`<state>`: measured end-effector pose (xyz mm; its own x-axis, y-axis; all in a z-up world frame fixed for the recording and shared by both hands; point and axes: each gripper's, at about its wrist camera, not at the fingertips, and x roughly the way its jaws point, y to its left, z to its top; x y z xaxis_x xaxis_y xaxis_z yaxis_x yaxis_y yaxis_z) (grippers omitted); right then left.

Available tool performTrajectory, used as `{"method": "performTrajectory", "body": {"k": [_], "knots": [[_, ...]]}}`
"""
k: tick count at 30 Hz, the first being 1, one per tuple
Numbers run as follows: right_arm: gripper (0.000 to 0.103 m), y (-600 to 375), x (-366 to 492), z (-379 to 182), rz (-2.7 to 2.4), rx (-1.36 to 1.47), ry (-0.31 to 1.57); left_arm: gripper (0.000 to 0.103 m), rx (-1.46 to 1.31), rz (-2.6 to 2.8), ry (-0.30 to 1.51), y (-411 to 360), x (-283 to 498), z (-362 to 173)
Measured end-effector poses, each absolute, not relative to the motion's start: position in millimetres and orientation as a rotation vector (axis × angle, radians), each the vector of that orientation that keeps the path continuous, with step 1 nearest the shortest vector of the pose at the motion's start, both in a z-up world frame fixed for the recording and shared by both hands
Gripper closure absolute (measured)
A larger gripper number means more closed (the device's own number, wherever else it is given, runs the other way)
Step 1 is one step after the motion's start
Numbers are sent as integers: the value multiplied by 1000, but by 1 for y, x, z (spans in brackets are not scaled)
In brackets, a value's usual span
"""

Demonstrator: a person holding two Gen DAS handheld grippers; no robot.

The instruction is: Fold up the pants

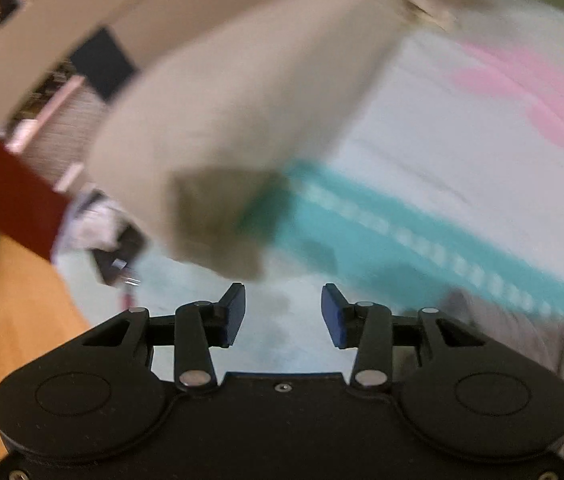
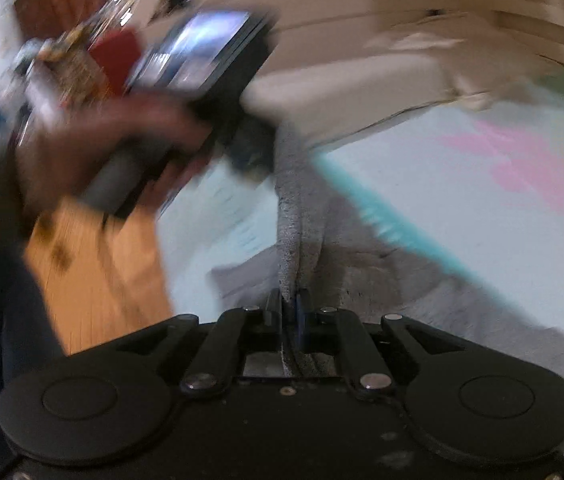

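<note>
The right gripper [image 2: 292, 306] has its fingers pinched nearly together on a raised fold of the grey pants [image 2: 382, 276], the fleecy cloth running up from between the pads in a narrow ridge. The left gripper [image 1: 284, 314] has its fingers [image 1: 233, 314] standing well apart with nothing between them, hovering over the pale mat [image 1: 422, 128] with its teal stripe [image 1: 402, 232]; a corner of the grey cloth shows low at the right of its view. The pants lie spread on this mat, beside the wooden floor [image 2: 93, 280]. In the right view a hand [image 2: 93, 148] grips the other tool's handle. The fabric looks soft, light and limp, so it will sag and drag; a hem or waistband edge, taken through all layers, seems the surest hold.
</note>
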<state>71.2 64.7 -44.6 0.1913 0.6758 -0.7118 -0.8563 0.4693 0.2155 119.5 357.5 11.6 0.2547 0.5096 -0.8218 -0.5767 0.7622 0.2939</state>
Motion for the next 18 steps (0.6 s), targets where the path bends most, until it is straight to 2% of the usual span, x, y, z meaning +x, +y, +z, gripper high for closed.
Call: {"method": "performTrajectory", "body": {"k": [6,11,14,18], "knots": [[94,88,26,-94,1113,-439,870,52,15,673,1029,336,116,24],[94,88,14,-101,1114,-492,841,52,99,493,978,295,123,26],[93,87,17,-104,1101,-459,864,51,94,347,1021,271,128,12],[83,80,16,-101,1117,-438,863,49,122,257,1154,245,136,-20]]}}
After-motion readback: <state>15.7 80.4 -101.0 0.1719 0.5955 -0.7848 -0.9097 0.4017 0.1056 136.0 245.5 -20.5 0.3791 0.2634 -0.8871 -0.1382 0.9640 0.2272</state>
